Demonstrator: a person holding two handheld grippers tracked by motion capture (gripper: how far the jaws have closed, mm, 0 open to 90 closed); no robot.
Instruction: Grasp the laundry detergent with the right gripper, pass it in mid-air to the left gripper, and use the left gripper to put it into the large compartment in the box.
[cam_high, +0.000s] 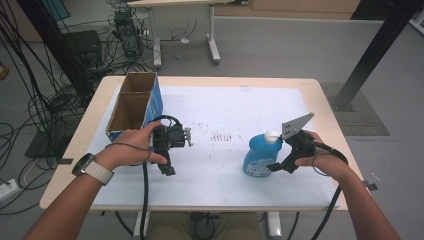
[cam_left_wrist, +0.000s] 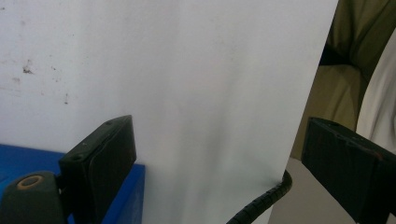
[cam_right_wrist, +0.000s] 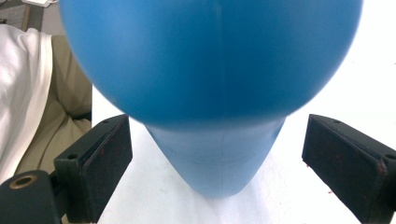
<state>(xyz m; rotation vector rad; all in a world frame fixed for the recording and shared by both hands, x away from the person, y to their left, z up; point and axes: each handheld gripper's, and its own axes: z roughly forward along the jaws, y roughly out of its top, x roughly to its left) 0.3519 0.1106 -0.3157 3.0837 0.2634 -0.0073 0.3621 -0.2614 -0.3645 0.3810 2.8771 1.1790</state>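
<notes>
Jaws of both grippers are held apart: the right gripper (cam_right_wrist: 217, 154) flanks one blue bottle (cam_high: 260, 155) untouched; one cardboard box (cam_high: 134, 105) is seen far left on the bench (cam_high: 320, 100), beside the left gripper (cam_high: 167, 169).

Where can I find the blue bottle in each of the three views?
High view: the blue bottle stands right of centre on the white sheet, just left of the right gripper.
Right gripper view: the bottle is at top and centre, between open fingers.
Left gripper view: not in it.
Shared landmark: the white sheet.
</notes>
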